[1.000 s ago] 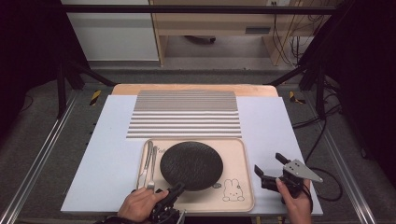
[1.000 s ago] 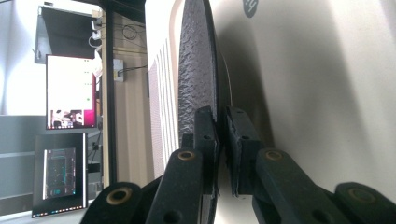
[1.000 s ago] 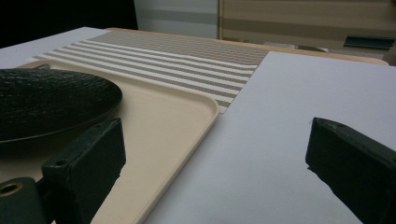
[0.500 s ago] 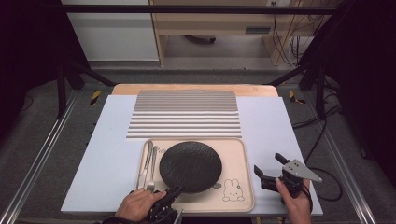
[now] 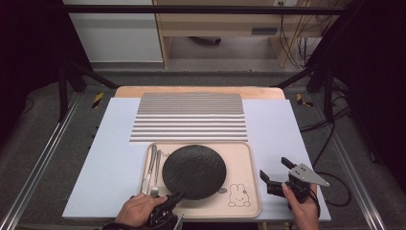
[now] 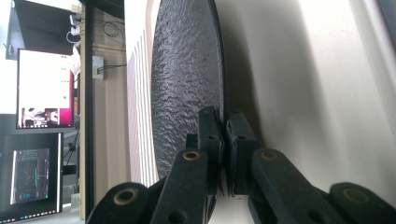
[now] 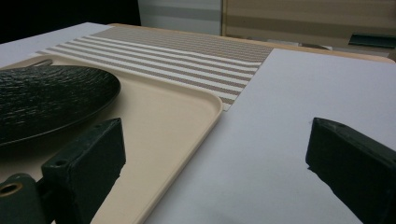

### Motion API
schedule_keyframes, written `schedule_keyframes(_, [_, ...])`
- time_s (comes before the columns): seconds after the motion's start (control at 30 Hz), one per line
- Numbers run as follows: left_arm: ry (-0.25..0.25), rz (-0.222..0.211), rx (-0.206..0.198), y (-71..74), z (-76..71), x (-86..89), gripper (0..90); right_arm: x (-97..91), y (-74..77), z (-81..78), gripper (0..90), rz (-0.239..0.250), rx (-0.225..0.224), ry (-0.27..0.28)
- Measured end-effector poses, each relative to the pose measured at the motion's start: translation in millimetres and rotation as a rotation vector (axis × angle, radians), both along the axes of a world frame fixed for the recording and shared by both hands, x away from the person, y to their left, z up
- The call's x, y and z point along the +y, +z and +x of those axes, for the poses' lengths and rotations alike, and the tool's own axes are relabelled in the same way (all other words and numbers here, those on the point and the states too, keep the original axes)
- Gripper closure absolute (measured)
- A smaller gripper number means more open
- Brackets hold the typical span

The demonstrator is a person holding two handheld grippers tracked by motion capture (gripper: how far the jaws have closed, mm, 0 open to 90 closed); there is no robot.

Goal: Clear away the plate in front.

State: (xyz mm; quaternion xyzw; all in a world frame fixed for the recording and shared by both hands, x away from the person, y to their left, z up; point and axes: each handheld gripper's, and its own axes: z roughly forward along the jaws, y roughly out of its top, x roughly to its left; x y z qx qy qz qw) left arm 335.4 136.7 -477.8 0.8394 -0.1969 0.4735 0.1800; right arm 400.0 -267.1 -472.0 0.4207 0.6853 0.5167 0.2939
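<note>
The left tongs (image 5: 174,199) are clamped on the near rim of the black plate (image 5: 194,171). In the left gripper view the two pads sit right on either side of the plate's edge (image 6: 187,84), pinching it tight. The plate has a rough, pebbled surface and sits on a beige tray (image 5: 244,163) near the front edge of the counter (image 5: 115,158), roughly in the middle. From the high view you can't tell whether the plate is lifted at all or just resting flat.

A fork and a spoon (image 5: 152,170) lie side by side on the tray's left part, just beside the plate. There's a little bunny drawing (image 5: 238,195) in the tray's front right corner.

The right tongs (image 5: 279,176) are wide open with nothing between them, sitting off the tray's right side over the pale blue mat, close to the counter's front right corner. The right gripper view looks past its own pads (image 7: 88,163) across the tray's corner to the plate (image 7: 46,100).

Behind the tray, a striped placemat (image 5: 189,117) covers the middle of the counter up to the back edge.
</note>
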Motion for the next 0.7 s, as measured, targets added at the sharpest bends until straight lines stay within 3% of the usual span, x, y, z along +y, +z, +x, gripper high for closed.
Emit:
schedule_keyframes(0.4, [0.023, -0.014, 0.046, 2.2, 3.8, 5.4, 85.2, 1.5, -0.6, 0.5, 5.0, -0.007, 0.008, 0.009])
schedule_keyframes(0.7, [0.034, -0.006, 0.050, -0.4, 4.0, 7.6, 84.3, 2.3, -0.9, 0.8, 4.9, -0.007, 0.011, 0.014])
